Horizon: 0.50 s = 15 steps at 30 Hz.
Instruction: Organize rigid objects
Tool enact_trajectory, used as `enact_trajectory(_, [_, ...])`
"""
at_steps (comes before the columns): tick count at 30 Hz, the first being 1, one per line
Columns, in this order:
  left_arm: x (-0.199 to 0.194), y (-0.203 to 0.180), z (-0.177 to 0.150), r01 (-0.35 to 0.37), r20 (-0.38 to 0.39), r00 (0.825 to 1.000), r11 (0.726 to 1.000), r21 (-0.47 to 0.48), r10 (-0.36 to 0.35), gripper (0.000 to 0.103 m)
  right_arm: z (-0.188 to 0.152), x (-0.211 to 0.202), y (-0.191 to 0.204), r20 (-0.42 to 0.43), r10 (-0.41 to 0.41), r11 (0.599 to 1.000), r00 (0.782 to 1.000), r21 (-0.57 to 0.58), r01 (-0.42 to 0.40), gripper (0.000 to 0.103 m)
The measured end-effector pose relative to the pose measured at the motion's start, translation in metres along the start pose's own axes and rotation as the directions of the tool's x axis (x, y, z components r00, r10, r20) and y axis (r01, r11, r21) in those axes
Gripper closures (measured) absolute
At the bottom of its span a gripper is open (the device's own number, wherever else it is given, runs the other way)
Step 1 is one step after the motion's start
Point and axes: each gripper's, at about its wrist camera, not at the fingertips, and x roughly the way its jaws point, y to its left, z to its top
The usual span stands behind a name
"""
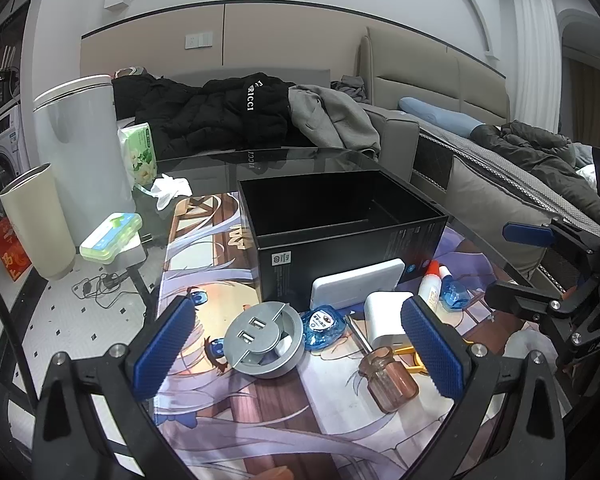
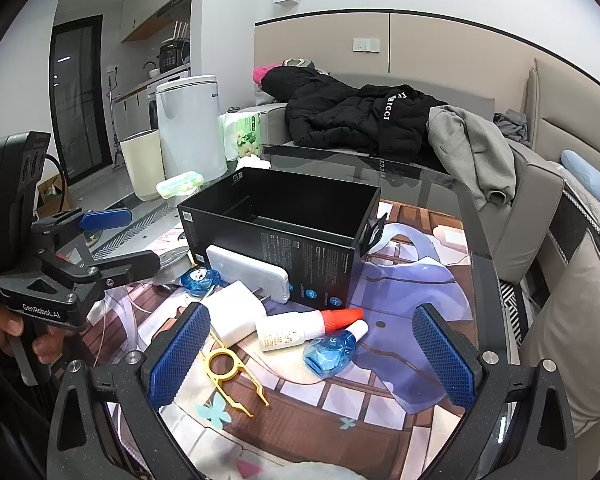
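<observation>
**Ana:** Blue textured pads (image 1: 164, 346) of the left gripper (image 1: 298, 350) sat nearest the lens, spread wide, with nothing between them. Below the gap lay the round grey metal USB hub (image 1: 265, 338), and to its right the amber-handled screwdriver (image 1: 384, 372) on the printed anime desk mat (image 1: 260, 412).

**Ben:** And the right gripper (image 2: 314, 354)?

**Ana:** Equally wide apart, gripping nothing. Between its pads lay the white bottle with the red cap (image 2: 300, 326), touching the small blue plastic bottle (image 2: 332, 350), with the yellow plastic puller tool (image 2: 230, 374) near its left pad.

**Ben:** Where did things need to go?

**Ana:** Presumably into the open black cardboard box (image 1: 340, 224), further back on the mat. It looked empty (its floor was only partly visible). The white flat power bank (image 2: 248, 274) leaned against its near wall, and the white charger block (image 2: 236, 310) lay just before that.

**Ben:** What could have gone wrong?

**Ana:** The pieces were crowded. Closing on the red-capped bottle could have caught the blue one too, or rolled it away. The hub was wide and low, so the pads might have slipped off its rim. A knock to the box could have toppled the power bank.
</observation>
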Motion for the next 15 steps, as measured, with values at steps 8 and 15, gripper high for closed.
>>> enact_trajectory(8, [0.0005,0.0012,-0.0001,-0.001,0.002,1.0,1.0,0.0,0.001,0.0,0.0017,-0.0014,0.0007,0.002,0.008,1.0,1.0,-0.002,-0.008,0.0])
enact_trajectory(15, [-0.0017,0.0018,0.0029,-0.014,0.022,1.0,1.0,0.022,0.013,0.0,0.0033,0.0,-0.0013,-0.017,0.001,1.0,1.0,-0.026,-0.001,0.0])
